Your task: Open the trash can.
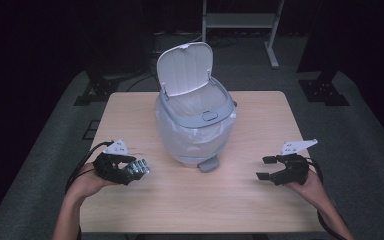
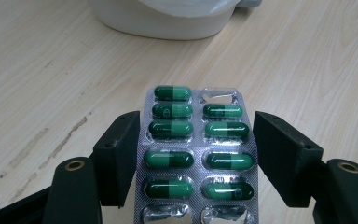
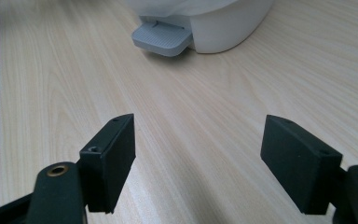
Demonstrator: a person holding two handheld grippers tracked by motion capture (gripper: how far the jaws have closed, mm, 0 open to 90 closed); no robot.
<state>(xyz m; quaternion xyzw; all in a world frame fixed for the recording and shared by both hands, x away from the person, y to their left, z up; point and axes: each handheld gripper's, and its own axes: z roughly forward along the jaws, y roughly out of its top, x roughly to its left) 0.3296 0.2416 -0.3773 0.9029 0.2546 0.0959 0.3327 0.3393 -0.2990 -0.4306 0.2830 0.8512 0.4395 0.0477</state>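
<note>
Both fingers (image 2: 121,154) flanking blister pack (image 2: 196,149)

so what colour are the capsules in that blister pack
Two-tone green, dark and lighter halves, in a silver foil blister pack; clearest in the left gripper view.

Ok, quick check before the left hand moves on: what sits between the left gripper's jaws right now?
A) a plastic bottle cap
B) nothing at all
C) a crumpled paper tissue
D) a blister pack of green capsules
D: in the left gripper view a silver blister pack of green capsules lies between the left gripper's jaws, which grip its two long edges; the high view shows it held near the open pedal bin.
</note>
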